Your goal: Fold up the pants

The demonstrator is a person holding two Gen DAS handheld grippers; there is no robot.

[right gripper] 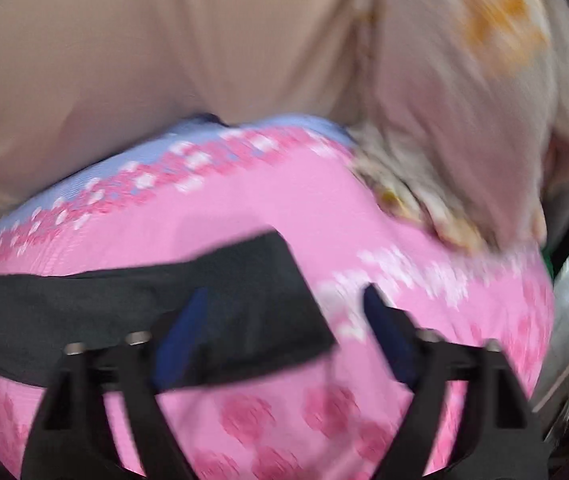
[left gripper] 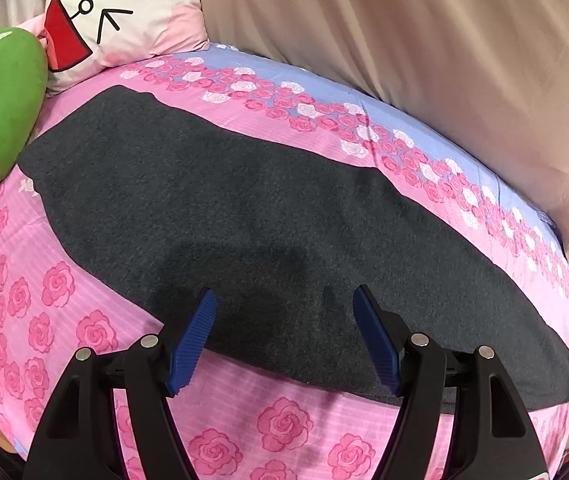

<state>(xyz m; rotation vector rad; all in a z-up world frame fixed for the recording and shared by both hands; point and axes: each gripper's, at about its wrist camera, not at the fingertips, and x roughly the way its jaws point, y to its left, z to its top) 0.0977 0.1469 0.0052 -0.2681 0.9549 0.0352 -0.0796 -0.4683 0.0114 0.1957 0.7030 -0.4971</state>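
Dark grey pants (left gripper: pixel 220 208) lie flat and lengthwise on a pink rose-print bed sheet (left gripper: pixel 56 312), running from far left to near right. My left gripper (left gripper: pixel 284 300) is open and empty, hovering over the near edge of the pants around their middle. In the blurred right wrist view, one end of the pants (right gripper: pixel 164 304) lies at the lower left on the sheet (right gripper: pixel 324 220). My right gripper (right gripper: pixel 284 300) is open and empty above that end, with its left finger over the fabric and its right finger over the sheet.
A green cushion (left gripper: pixel 0 112) and a white-pink cartoon pillow (left gripper: pixel 124 20) sit at the far left. A beige curtain (left gripper: pixel 444 60) hangs behind the bed and shows in the right wrist view (right gripper: pixel 164 40). Crumpled pale bedding (right gripper: pixel 464 140) lies at the right end.
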